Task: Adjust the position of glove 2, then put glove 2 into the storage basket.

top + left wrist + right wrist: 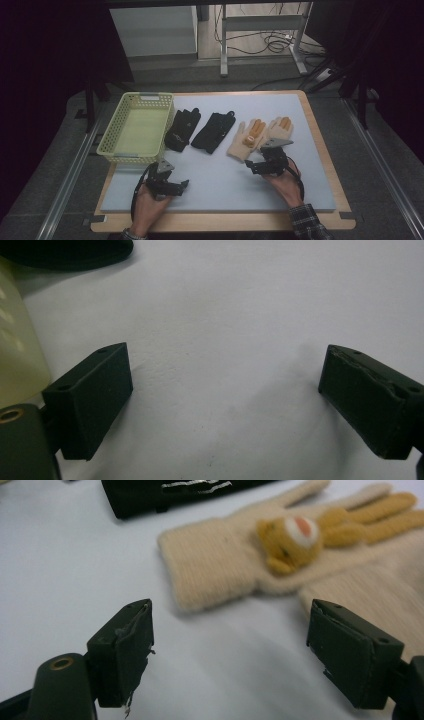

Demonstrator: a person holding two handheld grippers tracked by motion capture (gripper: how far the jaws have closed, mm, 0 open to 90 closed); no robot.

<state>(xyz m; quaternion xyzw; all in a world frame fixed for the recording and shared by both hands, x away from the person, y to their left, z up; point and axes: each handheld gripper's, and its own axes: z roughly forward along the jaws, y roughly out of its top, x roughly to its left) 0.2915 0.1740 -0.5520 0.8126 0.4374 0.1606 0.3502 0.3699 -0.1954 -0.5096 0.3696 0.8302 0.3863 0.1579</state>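
Pale blue mat (220, 185) covers a wooden table (330, 165), four gloves in a row across the far half. Yellow mesh basket (116, 150) sits at the far left, nothing visible inside it. Right of it, two black gloves side by side: first black glove (182, 130) just beside the basket, second black glove (214, 131) next along, small gap btwn them. Then the cream pair: left cream glove (246, 141) w/ an orange animal figure on its back, right cream glove (280, 128) touching or overlapping it on the right, fingers pointing far.

Left gripper (167, 186) is down at the near left, held in the person's left hand (148, 205), just near of the basket's near corner. In the left gripper view its jaws stand wide apart, bare mat (225, 315) btwn them, basket wall (17, 355) at the left edge, a black glove's edge (65, 252) at the top left.

Right gripper (267, 165) is near-centre right, in the right hand (286, 184), plaid sleeve (307, 222) behind, hovering right at the near end of the cream pair. Right gripper view: jaws spread apart, nothing gripped; cuff of the left cream glove (210, 570) lies just ahead btwn them, the animal figure (287, 542) beyond, the other cream glove (365, 595) by the right jaw, a black glove (175, 492) farther off.
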